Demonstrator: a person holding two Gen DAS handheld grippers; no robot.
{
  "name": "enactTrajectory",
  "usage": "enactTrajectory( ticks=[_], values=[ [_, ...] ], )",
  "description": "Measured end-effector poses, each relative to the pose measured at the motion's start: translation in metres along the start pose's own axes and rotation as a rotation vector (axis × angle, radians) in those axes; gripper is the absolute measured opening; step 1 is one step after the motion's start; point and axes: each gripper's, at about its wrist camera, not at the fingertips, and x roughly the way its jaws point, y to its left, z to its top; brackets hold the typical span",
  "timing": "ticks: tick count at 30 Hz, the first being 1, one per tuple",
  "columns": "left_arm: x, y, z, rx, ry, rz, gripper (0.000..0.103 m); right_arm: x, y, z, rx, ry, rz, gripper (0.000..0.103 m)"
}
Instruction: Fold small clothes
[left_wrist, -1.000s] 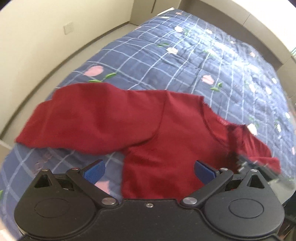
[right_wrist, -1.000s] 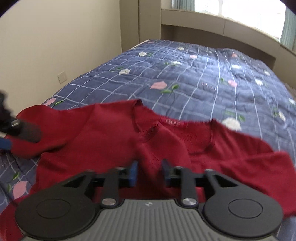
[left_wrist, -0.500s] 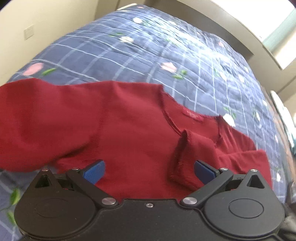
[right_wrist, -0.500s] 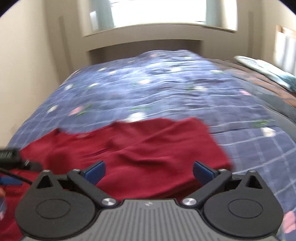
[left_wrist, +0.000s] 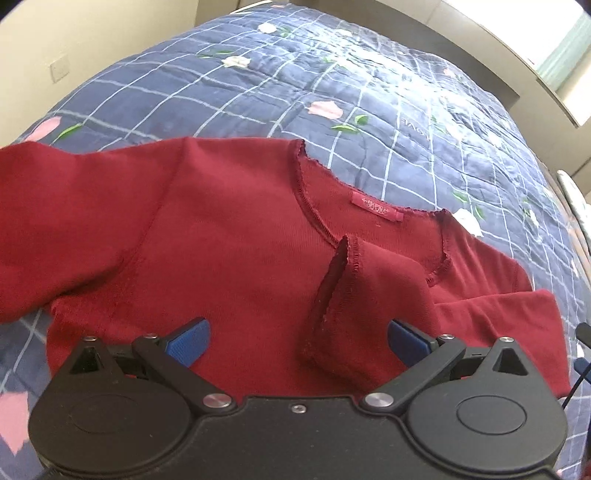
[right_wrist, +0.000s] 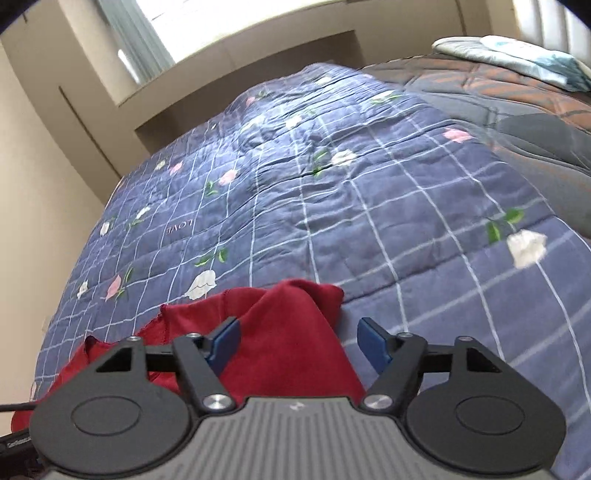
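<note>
Both grippers, left (left_wrist: 298, 341) and right (right_wrist: 298, 345), spread, seemingly just above red top (left_wrist: 229, 236).

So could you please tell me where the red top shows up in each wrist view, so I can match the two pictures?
Left wrist: the red top fills the middle, neckline up, one sleeve folded across its chest, just beyond the open left gripper.
Right wrist: only a bunched part shows at lower centre, between the open right gripper's fingers.
Shared landmark: the white rose print beside the top.
</note>
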Motion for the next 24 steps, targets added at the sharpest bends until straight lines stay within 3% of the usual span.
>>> enactTrajectory(
  ticks=[5,11,13,14,15,20,24],
  values=[
    [-0.009,-0.003,0.003,-0.02,-0.002,0.009,0.098,0.04,0.003,0.011,0.015,0.092,-0.024,0.063],
    [-0.002,-0.004,0.006,-0.07,0.063,-0.089,0.099,0.064,-0.004,0.016,0.097,0.121,-0.023,0.063],
    [0.0,-0.006,0.007,-0.063,0.062,-0.078,0.099,0.064,-0.008,0.019,0.115,0.111,-0.019,0.044],
    [0.0,-0.007,0.008,-0.059,0.057,-0.074,0.099,0.064,-0.009,0.021,0.105,0.106,-0.023,0.024],
    [0.0,-0.007,0.009,-0.061,0.053,-0.063,0.098,0.063,-0.008,0.022,0.084,0.098,-0.019,0.02],
    [-0.002,-0.006,0.014,-0.094,0.024,0.04,0.094,0.034,-0.003,0.018,-0.015,-0.044,0.037,0.014],
    [-0.001,-0.009,0.014,-0.09,0.04,0.041,0.095,0.034,-0.018,0.015,0.03,-0.039,-0.009,0.013]
  ],
)
